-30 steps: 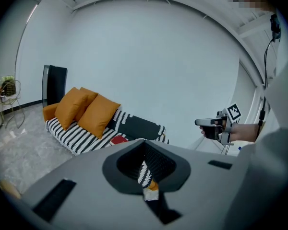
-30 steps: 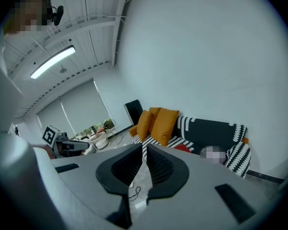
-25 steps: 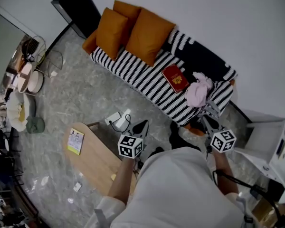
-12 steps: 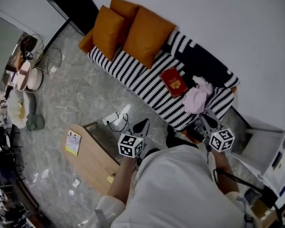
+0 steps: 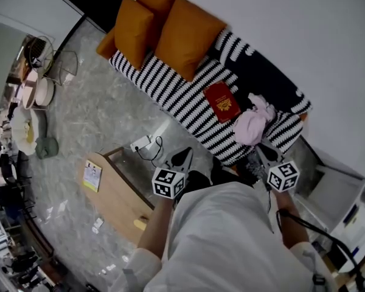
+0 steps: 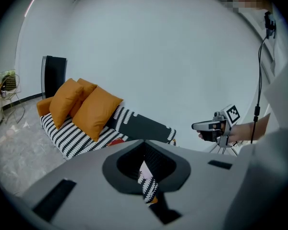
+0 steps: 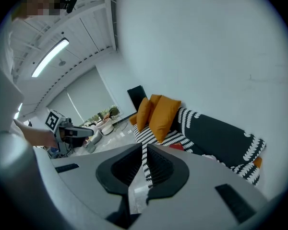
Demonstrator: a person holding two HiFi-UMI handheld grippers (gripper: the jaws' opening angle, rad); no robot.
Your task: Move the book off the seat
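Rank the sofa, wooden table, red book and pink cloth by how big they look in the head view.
1. sofa, clearly the largest
2. wooden table, though it sits nearer the camera and the person hides part of it
3. pink cloth and red book: too alike to rank

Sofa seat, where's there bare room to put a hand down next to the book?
Free: the striped seat between the orange cushions and the red book. Crowded: the book's other side, where the pink cloth lies close. The wooden table is mostly bare beyond its yellow card.
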